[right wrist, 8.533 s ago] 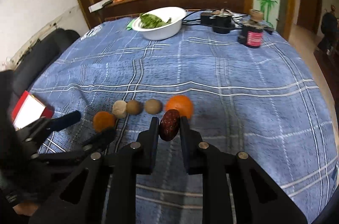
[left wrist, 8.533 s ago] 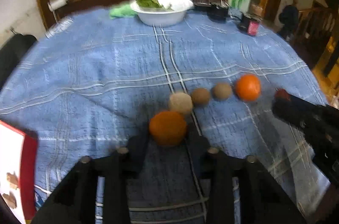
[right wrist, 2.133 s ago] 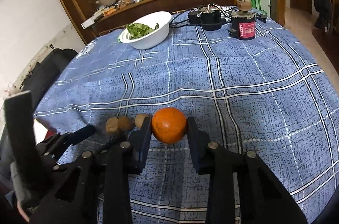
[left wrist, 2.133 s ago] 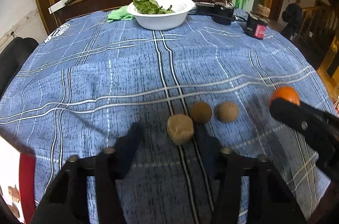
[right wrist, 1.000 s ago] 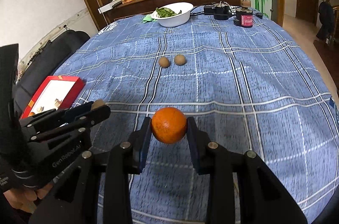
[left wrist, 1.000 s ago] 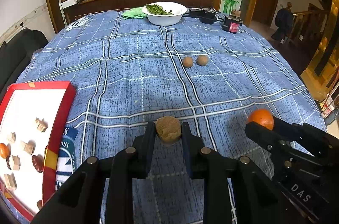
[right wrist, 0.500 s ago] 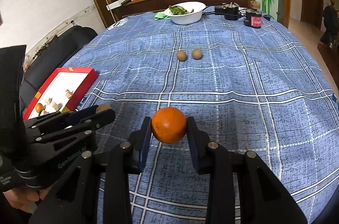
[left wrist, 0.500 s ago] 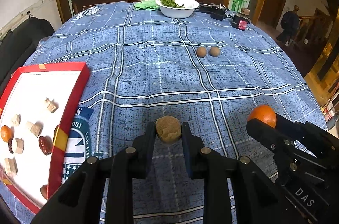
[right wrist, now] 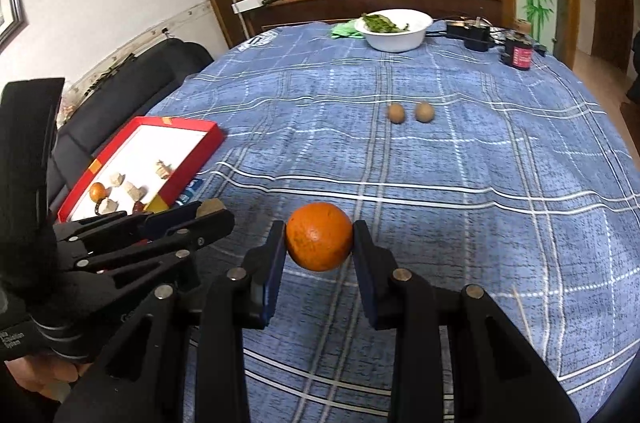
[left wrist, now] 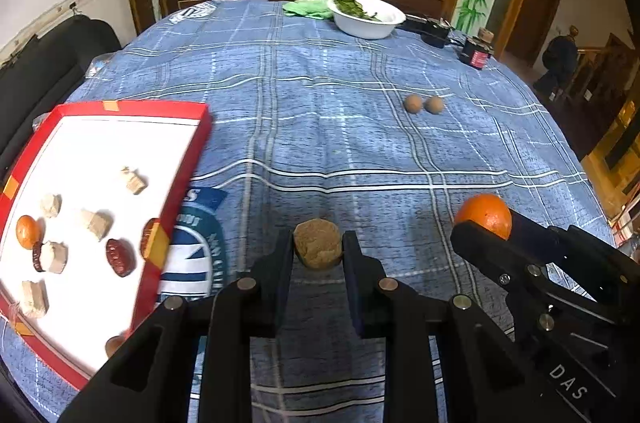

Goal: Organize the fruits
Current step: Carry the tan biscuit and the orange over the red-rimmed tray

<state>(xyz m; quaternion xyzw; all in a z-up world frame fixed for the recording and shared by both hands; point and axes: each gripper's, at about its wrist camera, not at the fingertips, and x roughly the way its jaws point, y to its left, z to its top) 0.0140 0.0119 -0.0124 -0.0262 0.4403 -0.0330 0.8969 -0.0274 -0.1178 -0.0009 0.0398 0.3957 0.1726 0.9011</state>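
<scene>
My left gripper (left wrist: 318, 249) is shut on a rough tan round fruit (left wrist: 318, 242), held above the blue checked cloth. My right gripper (right wrist: 320, 243) is shut on an orange (right wrist: 319, 236); in the left wrist view the orange (left wrist: 484, 214) shows at the lower right. A red-rimmed white tray (left wrist: 104, 131) lies at the left, holding a small orange, dark red dates and several pale chunks. It also appears at the left of the right wrist view, the tray (right wrist: 188, 133) beyond my left gripper (right wrist: 210, 209). Two small brown fruits (left wrist: 423, 104) rest mid-table.
A white bowl of green leaves (left wrist: 365, 19) and a green cloth stand at the far edge, with a dark jar (left wrist: 476, 53) and black devices to its right. A black sofa (right wrist: 132, 79) runs along the table's left side. A hand holds the left gripper's handle.
Both grippers have moved left across the table with their fruits; the red tray has come further into view and sits closer. The grips are unchanged.
</scene>
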